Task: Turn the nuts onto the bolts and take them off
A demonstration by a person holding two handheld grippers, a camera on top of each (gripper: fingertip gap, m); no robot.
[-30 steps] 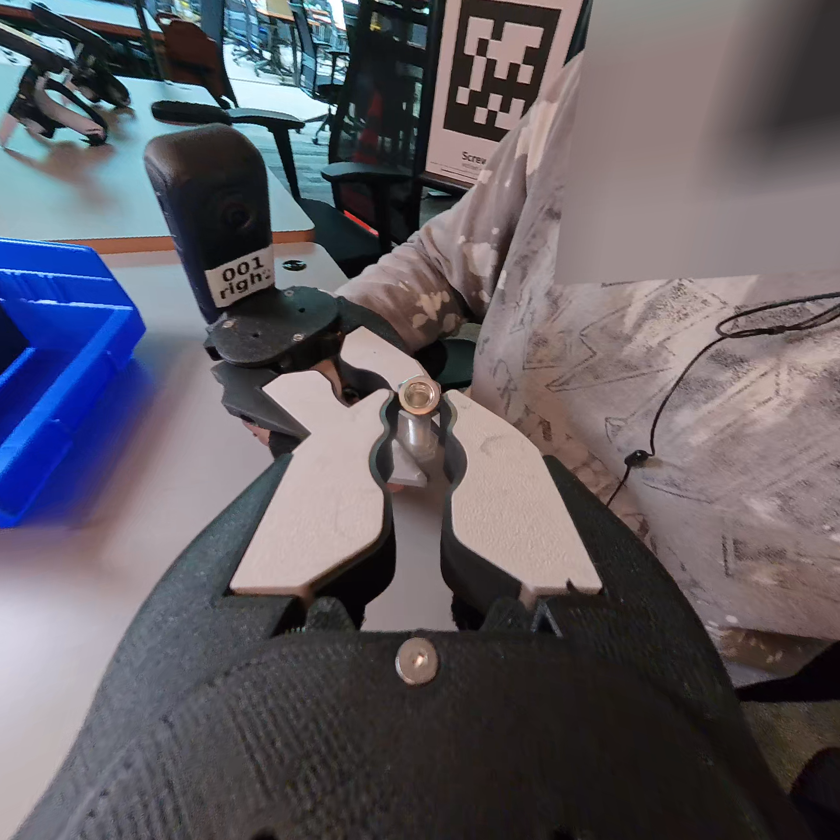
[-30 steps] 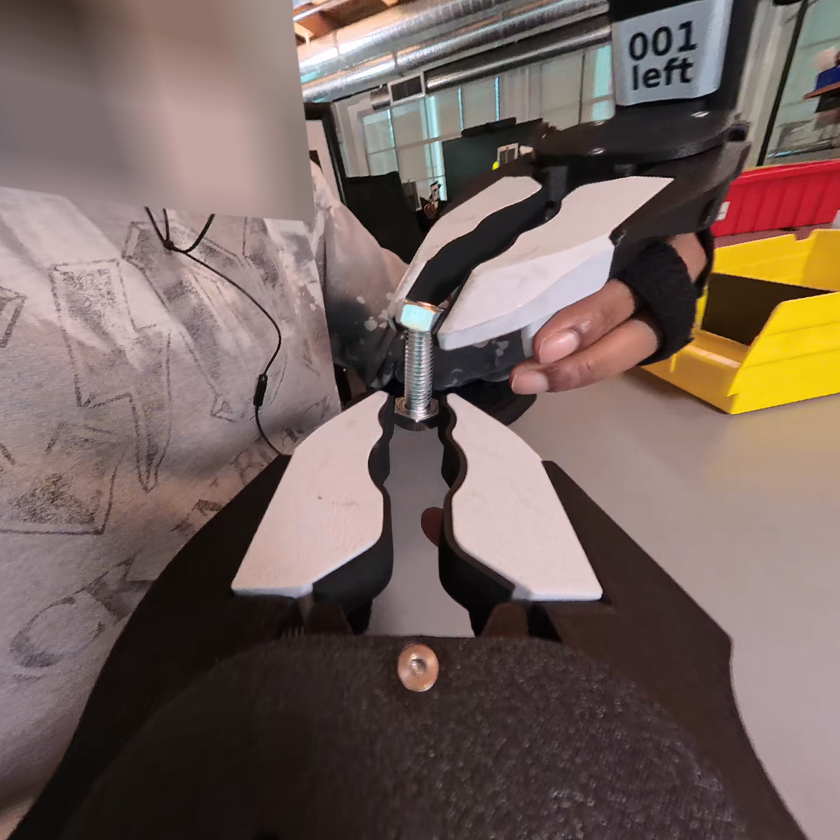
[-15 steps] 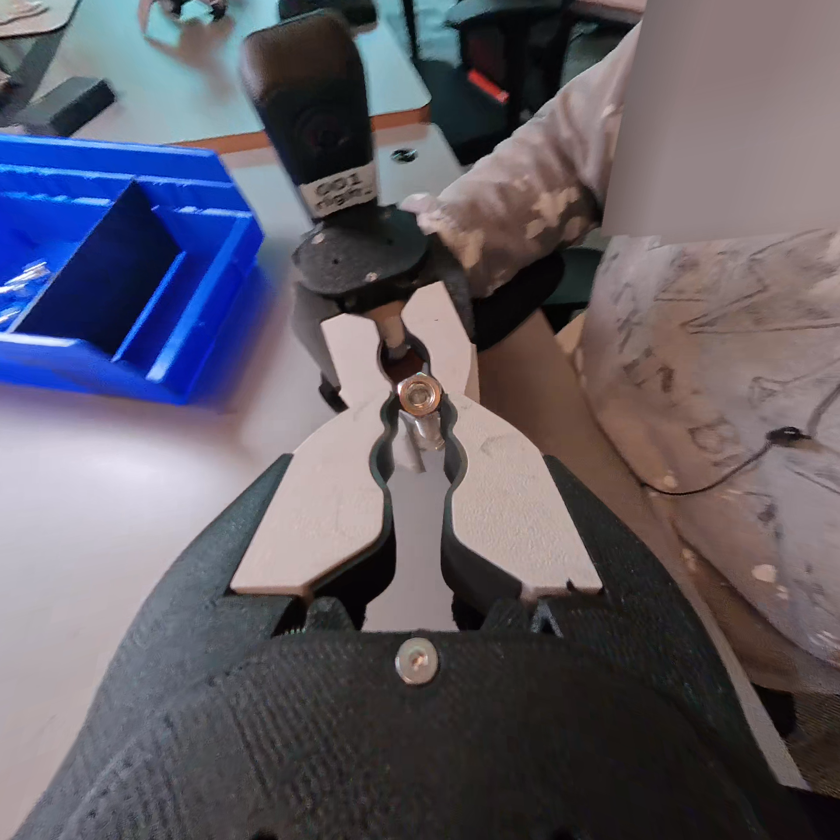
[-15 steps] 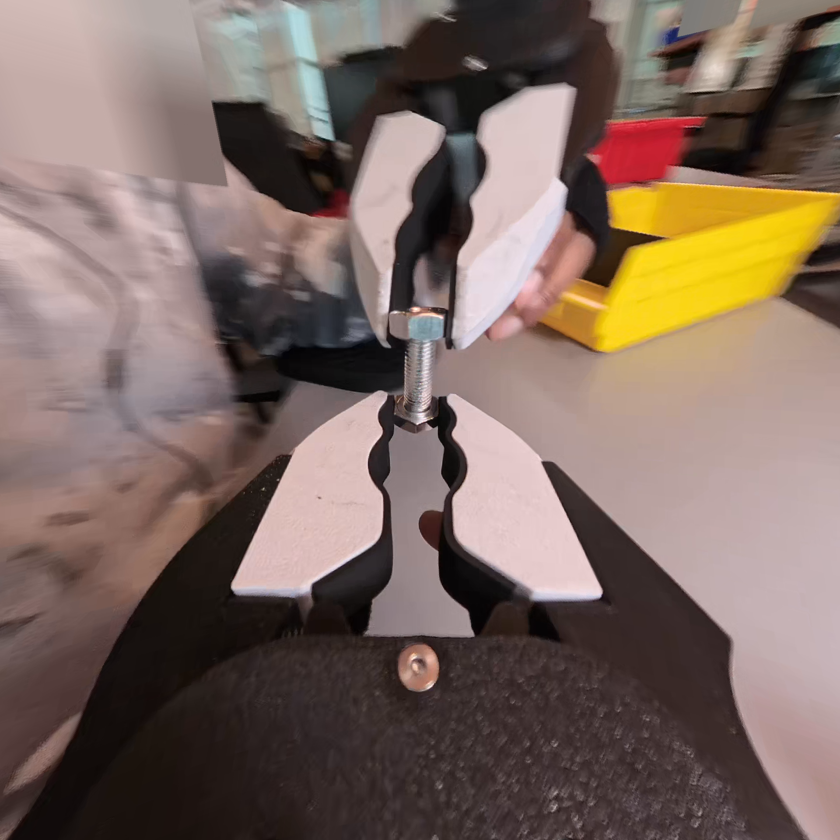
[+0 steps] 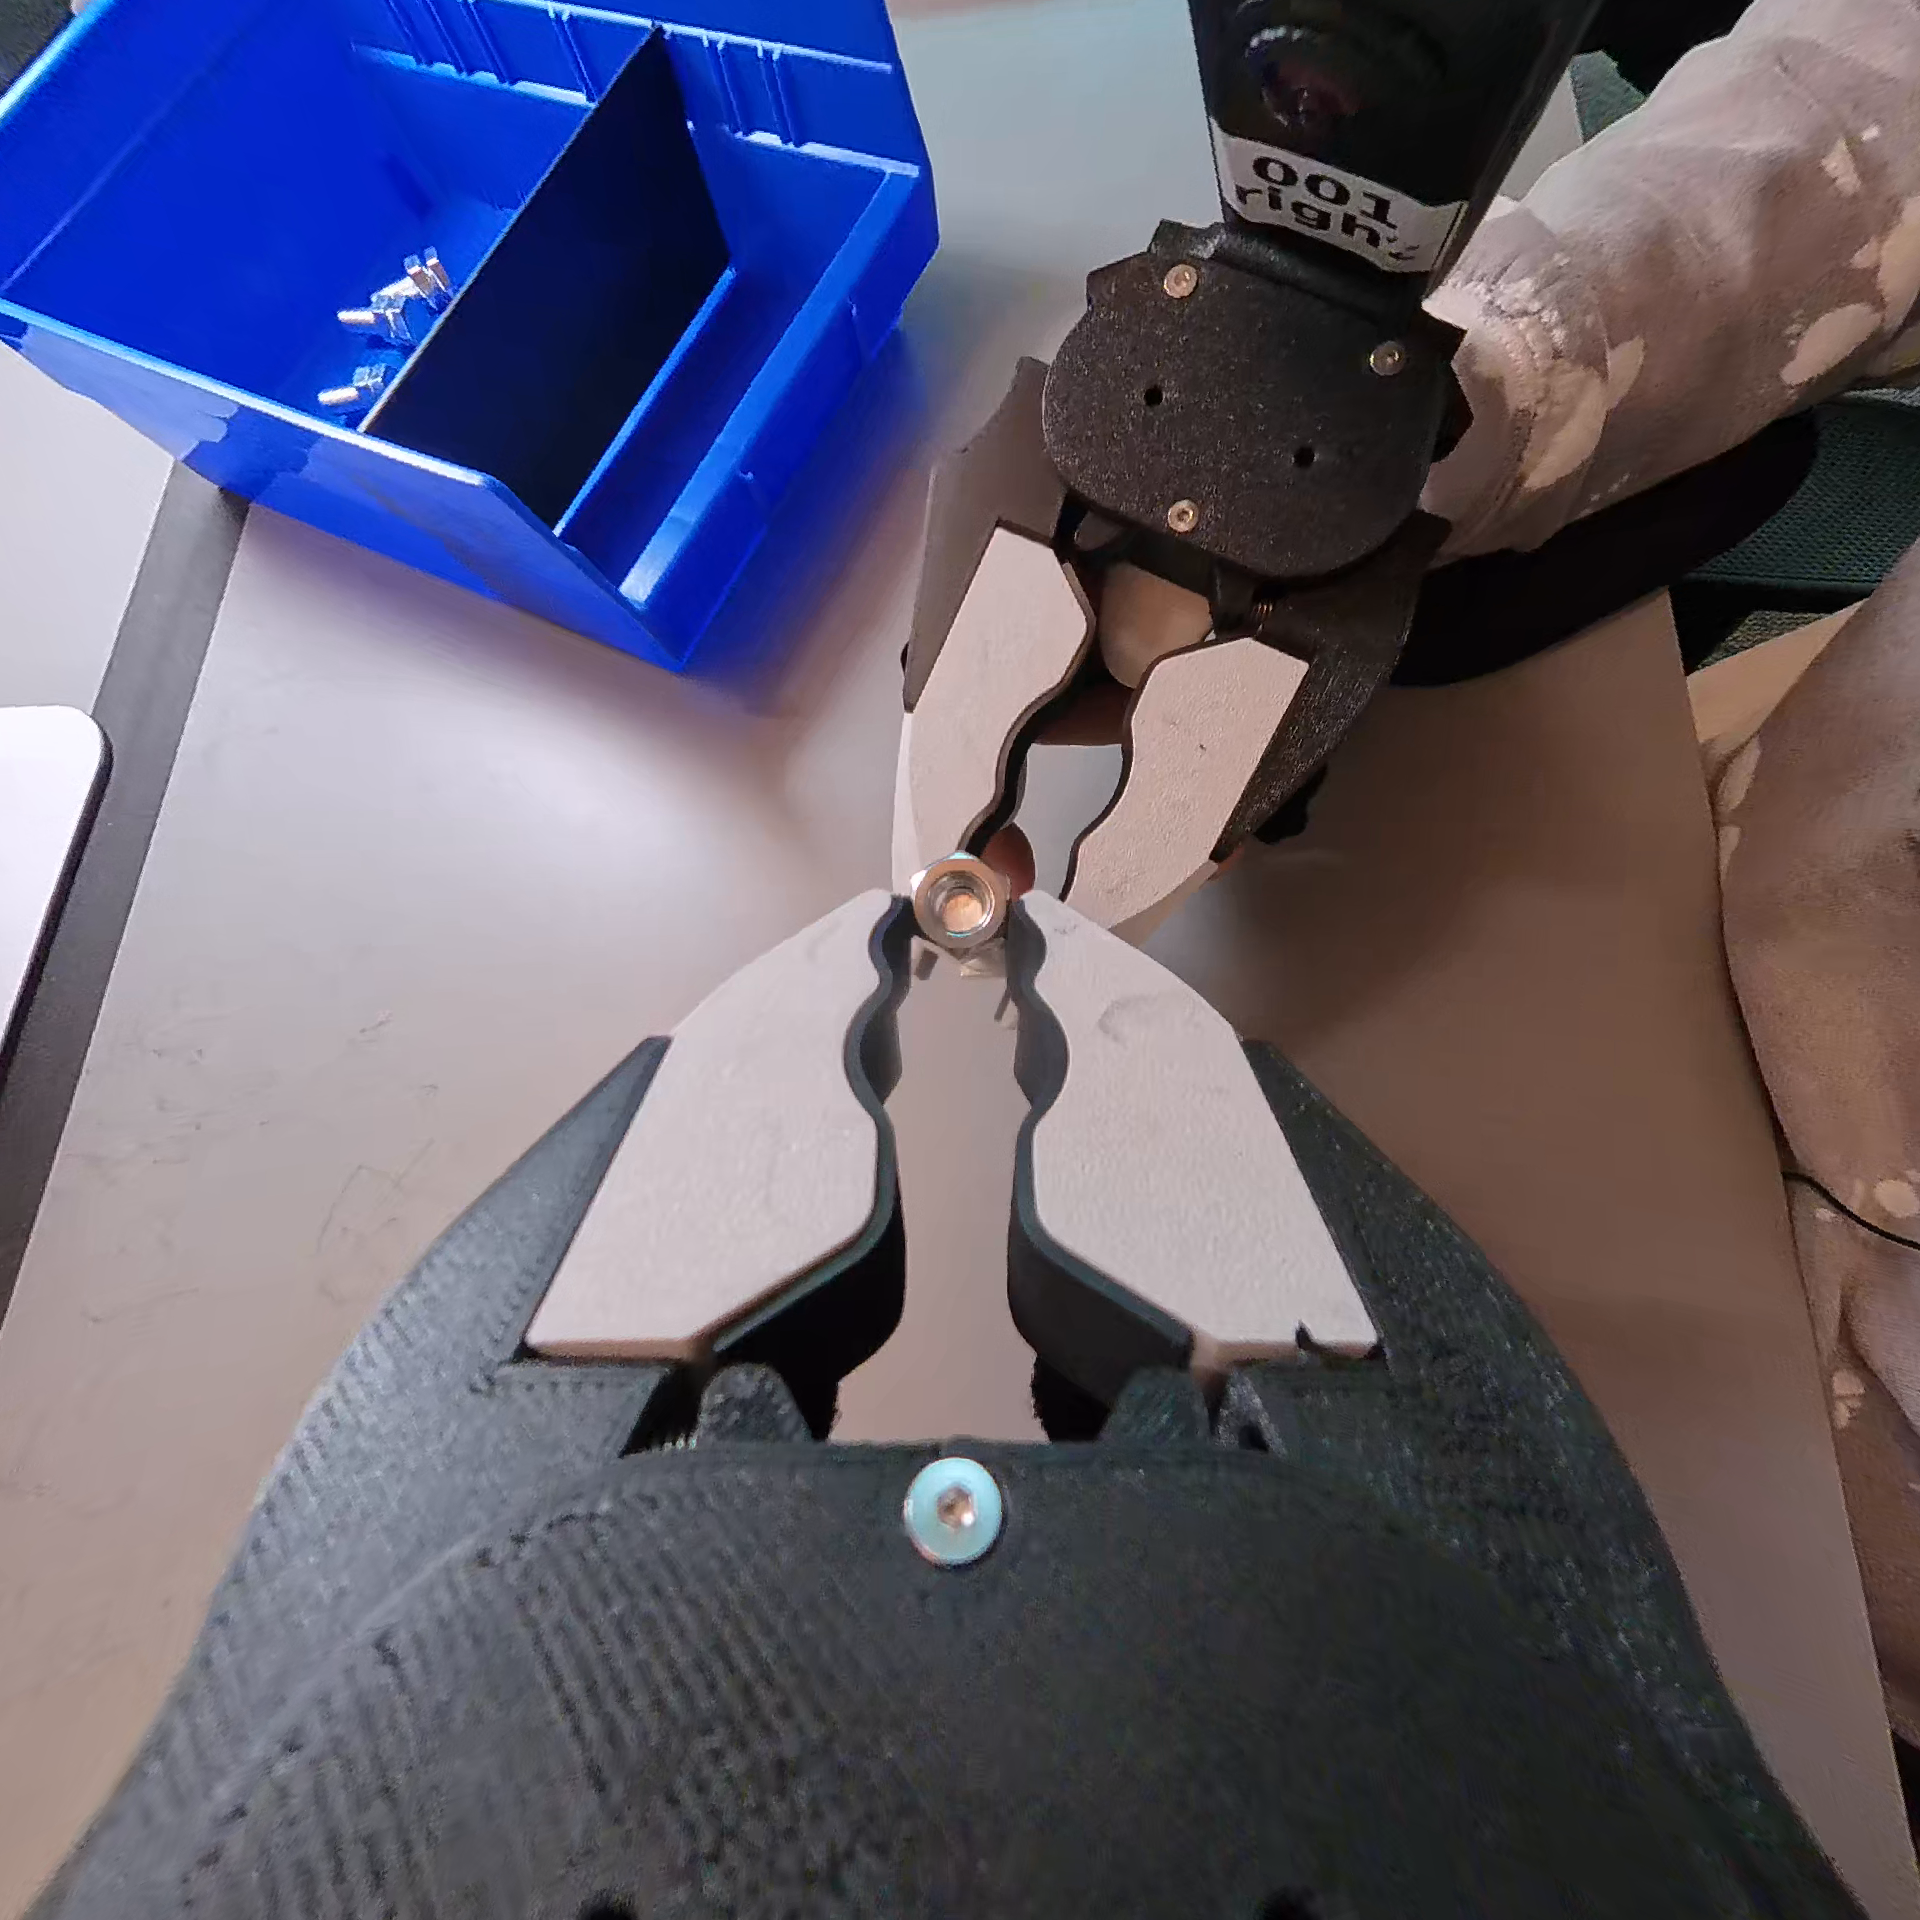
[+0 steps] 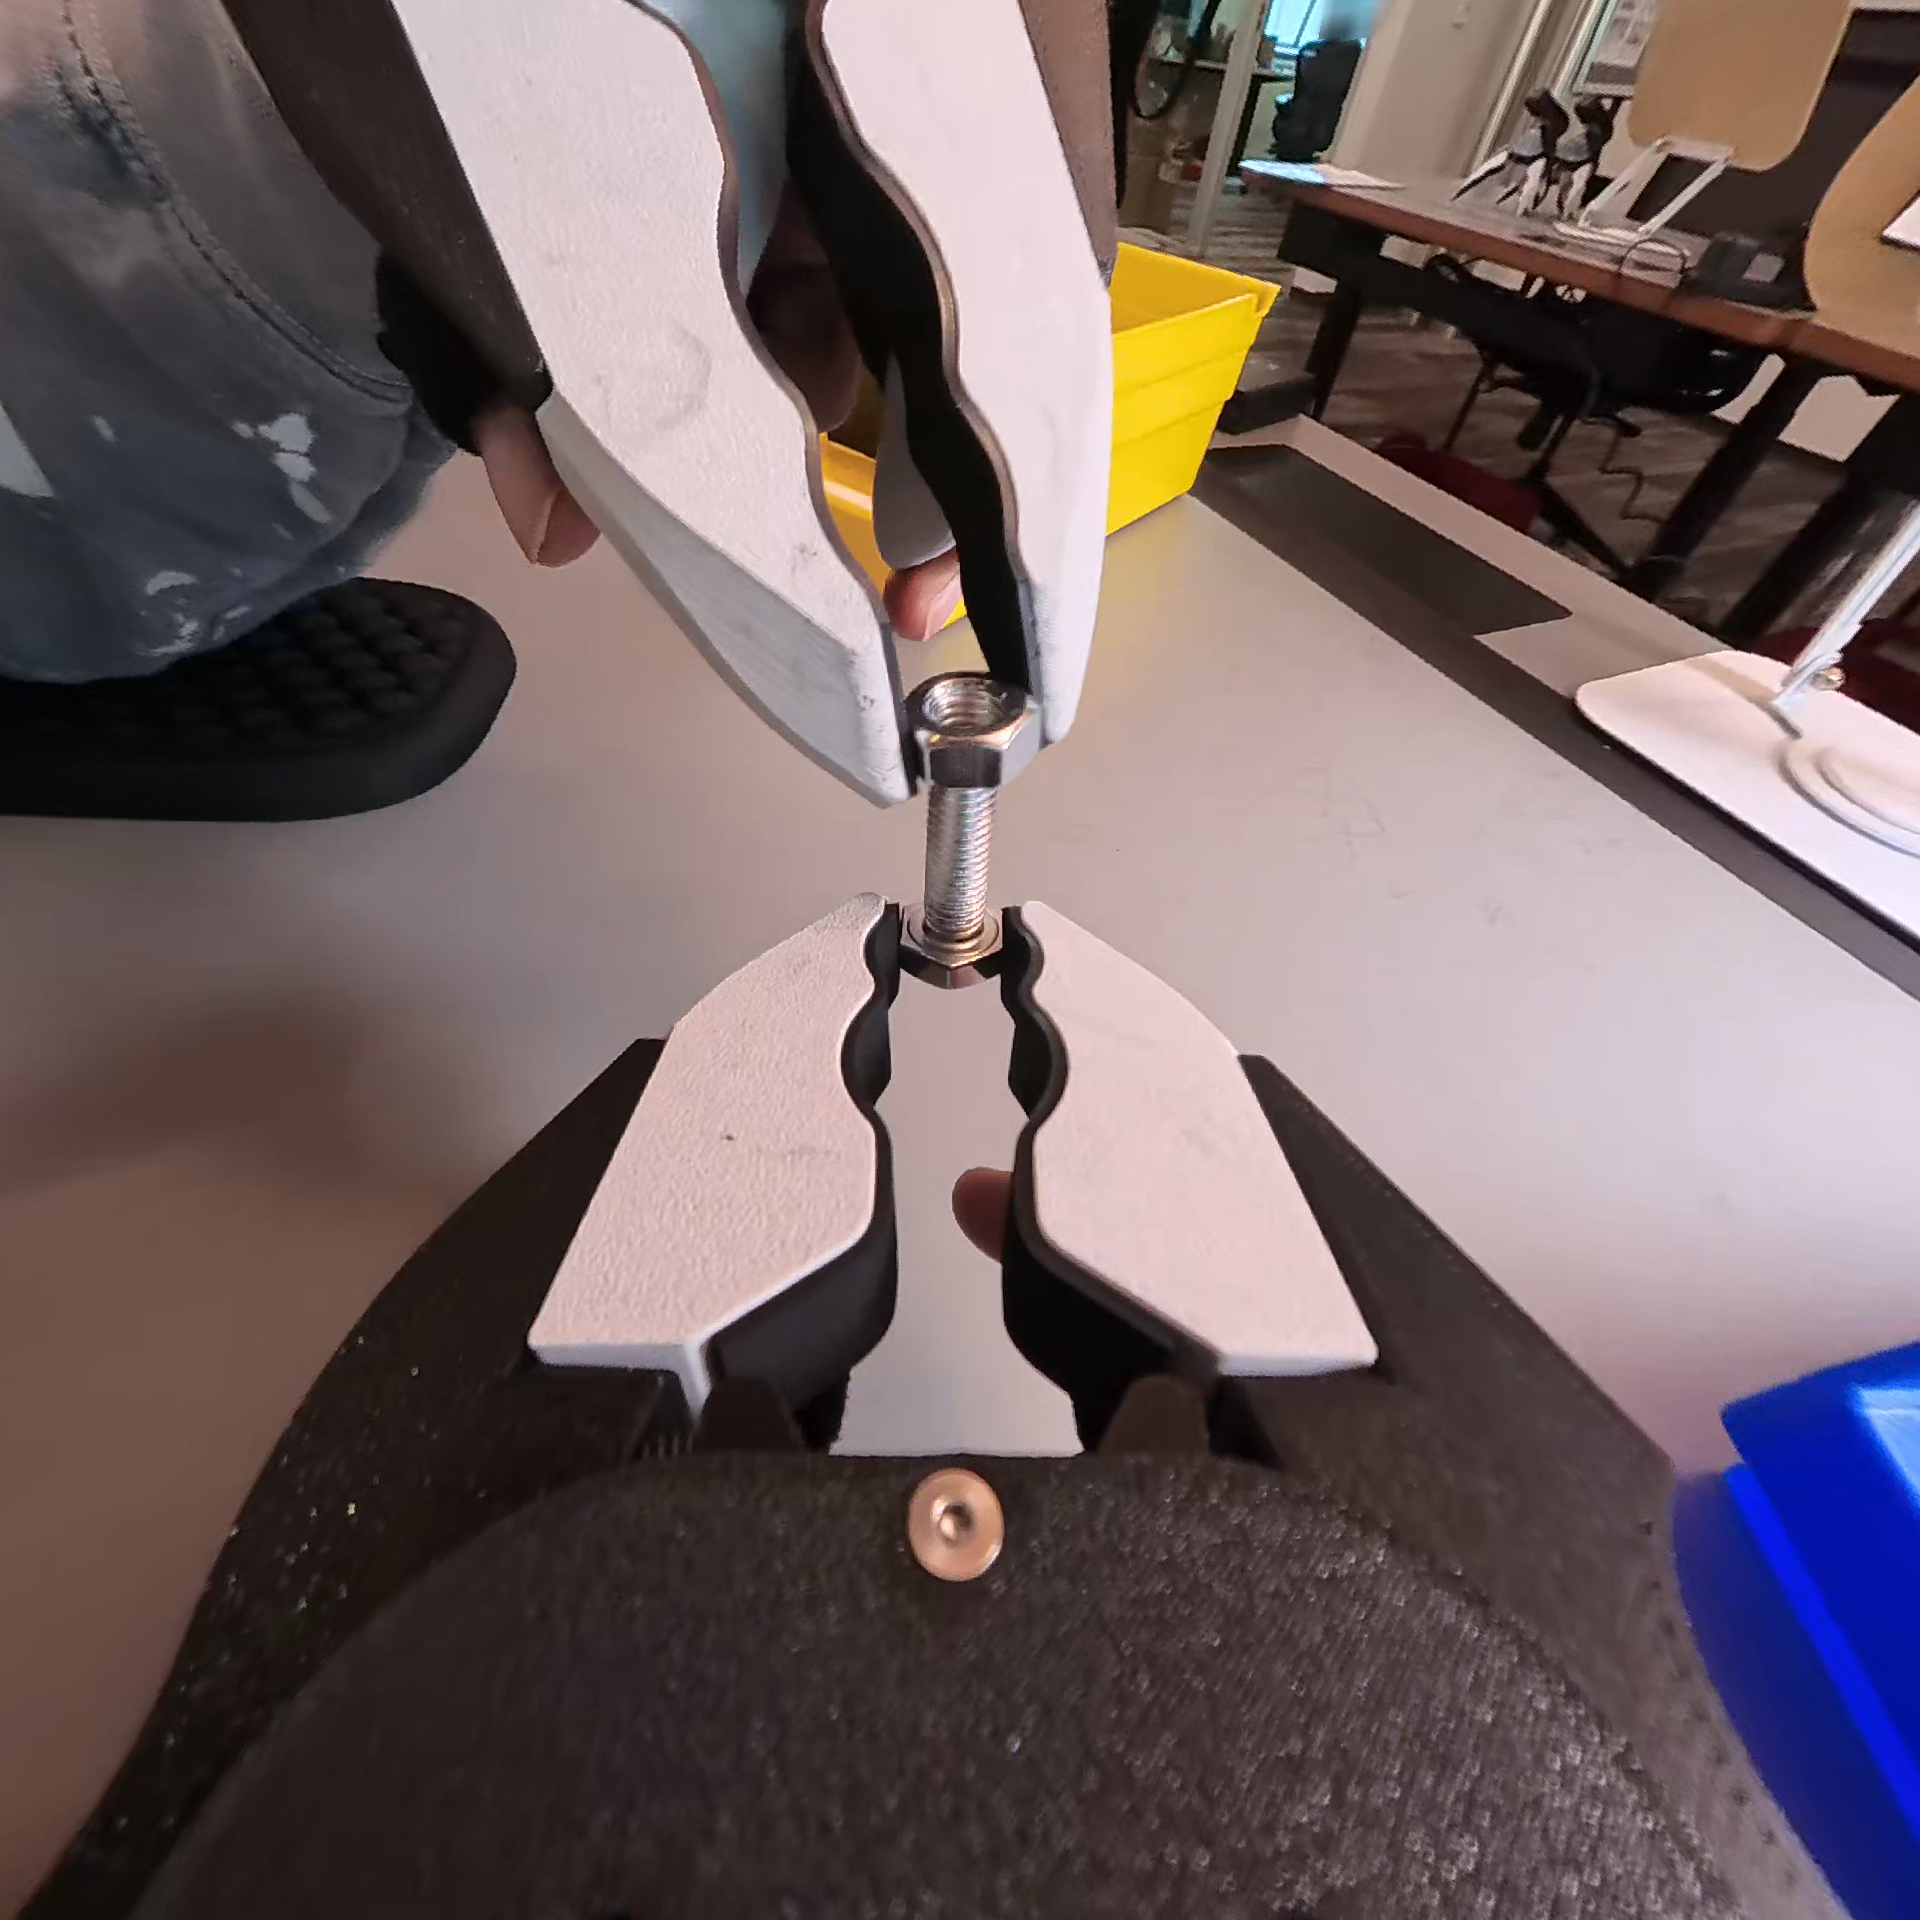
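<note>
Grippers [image 6: 951, 940] [image 5: 956, 914] meet tip-to-tip, clamping bolt [image 6: 956, 862] and nut [image 6: 971, 732].

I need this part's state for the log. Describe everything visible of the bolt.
The bolt is bright silver metal. Its threaded shank is bare and stands upright between the two grippers. Its upper end sits in a hex nut pinched at the tips of the left gripper. Its lower end meets a hex piece, head or second nut I cannot tell, clamped in the right gripper.
</note>
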